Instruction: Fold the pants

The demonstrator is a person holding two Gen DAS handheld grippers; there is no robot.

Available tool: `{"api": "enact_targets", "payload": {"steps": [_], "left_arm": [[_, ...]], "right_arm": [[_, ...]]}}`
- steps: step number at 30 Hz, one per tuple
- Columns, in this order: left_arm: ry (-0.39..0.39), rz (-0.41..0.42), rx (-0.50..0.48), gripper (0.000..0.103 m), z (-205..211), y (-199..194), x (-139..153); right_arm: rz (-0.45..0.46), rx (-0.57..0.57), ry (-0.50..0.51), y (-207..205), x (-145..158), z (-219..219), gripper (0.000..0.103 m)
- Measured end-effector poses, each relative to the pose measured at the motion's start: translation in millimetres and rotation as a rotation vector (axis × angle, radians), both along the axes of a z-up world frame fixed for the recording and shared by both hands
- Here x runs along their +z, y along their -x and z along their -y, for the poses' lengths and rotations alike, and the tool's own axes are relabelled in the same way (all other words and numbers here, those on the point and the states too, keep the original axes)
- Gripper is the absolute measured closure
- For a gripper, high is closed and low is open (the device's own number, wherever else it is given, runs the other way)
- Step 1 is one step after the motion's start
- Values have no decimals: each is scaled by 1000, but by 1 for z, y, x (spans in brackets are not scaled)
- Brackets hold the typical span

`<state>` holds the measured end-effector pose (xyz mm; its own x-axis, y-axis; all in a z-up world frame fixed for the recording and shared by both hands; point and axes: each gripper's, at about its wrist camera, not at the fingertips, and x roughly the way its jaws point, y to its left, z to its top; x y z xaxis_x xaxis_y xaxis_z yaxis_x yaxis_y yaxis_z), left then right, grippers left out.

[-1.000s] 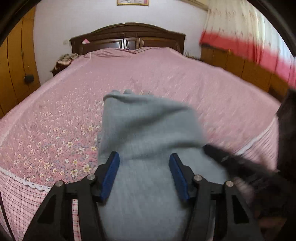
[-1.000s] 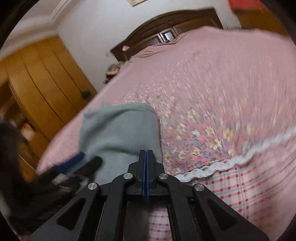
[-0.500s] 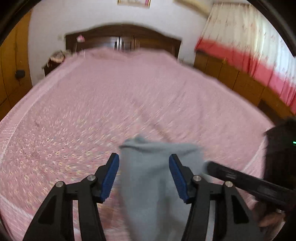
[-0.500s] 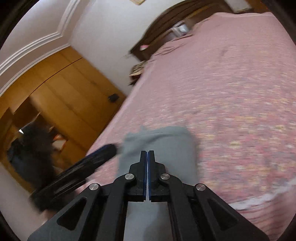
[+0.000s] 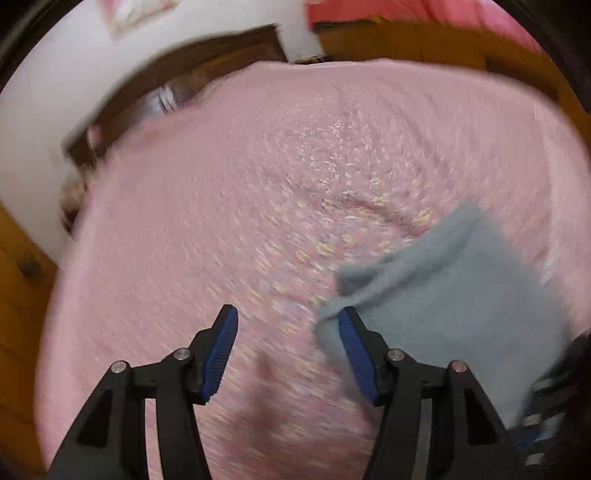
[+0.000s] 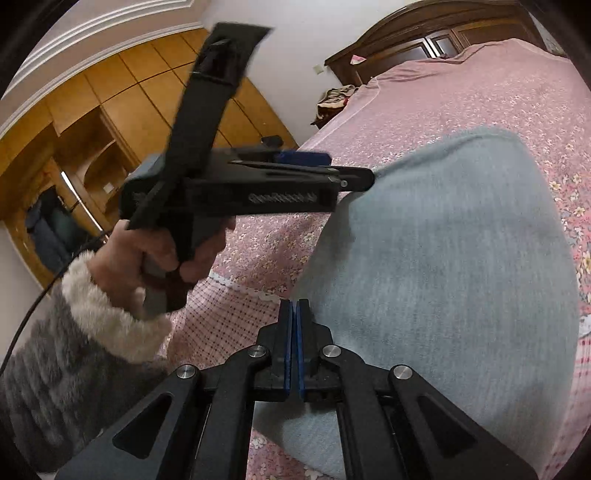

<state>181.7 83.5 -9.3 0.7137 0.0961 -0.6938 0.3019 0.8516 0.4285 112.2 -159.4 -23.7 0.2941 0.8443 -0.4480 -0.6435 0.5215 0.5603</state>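
The grey-blue pants [image 6: 443, 258] lie folded on the pink floral bedspread [image 6: 498, 85] near the bed's front edge. My right gripper [image 6: 294, 306] is shut, with its tips at the near left edge of the pants; whether cloth is pinched between them is hidden. My left gripper [image 5: 284, 317] is open and empty above the bedspread [image 5: 221, 203], left of the pants [image 5: 461, 288], and its right finger [image 5: 354, 347] overlaps their left edge. In the right wrist view the left gripper [image 6: 343, 173] points at the pants' far left corner.
A dark wooden headboard [image 6: 443, 33] stands at the far end of the bed. Wooden wardrobes [image 6: 96, 140] line the left wall. A bundle of clothes [image 6: 334, 98] sits beside the bed's far left corner. The bedspread's lace hem [image 6: 240, 284] marks the front edge.
The left gripper has swung left off the pants, so they now lie to its right instead of between its fingers. The right gripper stayed shut, and the pants have dropped onto the bed.
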Motion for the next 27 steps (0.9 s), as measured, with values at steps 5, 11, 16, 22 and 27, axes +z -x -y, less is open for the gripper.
{"api": "enact_targets", "payload": {"steps": [5,11,16,22,27], "left_arm": [[-143,105,132,74,-13,-31,1],[-261,34,-134,67,-9,8,0],[-349,-32,-269,67,0,12,-29],[-39,140,-32,67,-17,-38,17],[-4,174,38,63,-24,-27,38]], "right_arm": [[17,6,1,12,-4,6,100],[27,5,0,15,-4,2,100],[30,5,-2,16,-6,1,100],[31,4,-2,19,-9,4,101],[61,-23,7,26,-2,6,100]]}}
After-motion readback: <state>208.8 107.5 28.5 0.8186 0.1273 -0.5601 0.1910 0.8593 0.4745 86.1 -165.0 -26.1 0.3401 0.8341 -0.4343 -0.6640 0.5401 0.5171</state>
